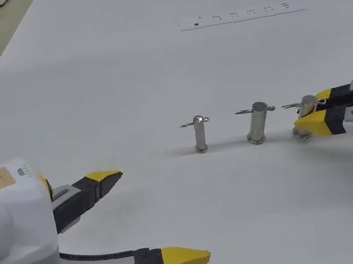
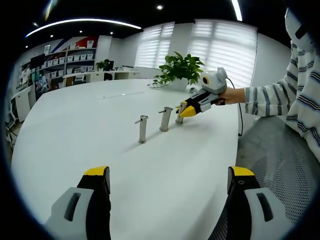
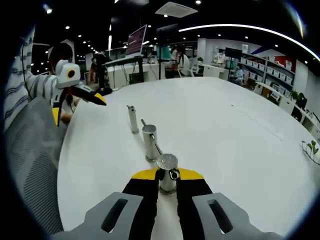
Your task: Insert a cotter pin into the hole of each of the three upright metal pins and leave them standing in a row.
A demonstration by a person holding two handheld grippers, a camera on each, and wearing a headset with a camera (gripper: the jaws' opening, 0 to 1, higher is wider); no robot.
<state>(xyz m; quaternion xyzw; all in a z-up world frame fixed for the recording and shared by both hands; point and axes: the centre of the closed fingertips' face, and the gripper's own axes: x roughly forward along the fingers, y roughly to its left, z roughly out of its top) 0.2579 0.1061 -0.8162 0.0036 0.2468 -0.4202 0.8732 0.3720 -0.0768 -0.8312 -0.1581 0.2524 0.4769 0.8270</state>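
**Row of pins, right claw on the end pin.** A white bench (image 1: 86, 86) carries three upright metal pins in a straight row, near the edge where the person stands and roughly along it.

- **Pins:** The first metal pin (image 1: 199, 135) and second metal pin (image 1: 256, 125) stand free and apart, each with a cotter pin through its top: first cotter pin (image 1: 194, 123), second cotter pin (image 1: 255, 110).
- **Right gripper:** The third metal pin (image 1: 307, 106) stands between the yellow-tipped jaws of the right gripper (image 1: 313, 110). In the right gripper view those jaws close on its shaft from both sides, just under the head (image 3: 167, 162). A wire, third cotter pin (image 1: 292, 106), juts from this pin. It appears to pass through the hole, though the jaws partly hide it.
- **Left gripper:** The left gripper (image 1: 144, 220) hangs above the bench, well apart from the row. Its jaws are spread wide and hold nothing, as the left gripper view confirms (image 2: 168, 172).
- **Background:** A paper strip (image 1: 241, 15) lies toward the far side of the bench. A potted plant (image 2: 180, 67) stands beyond the row, and a striped sleeve (image 2: 280, 95) reaches in behind the right gripper.
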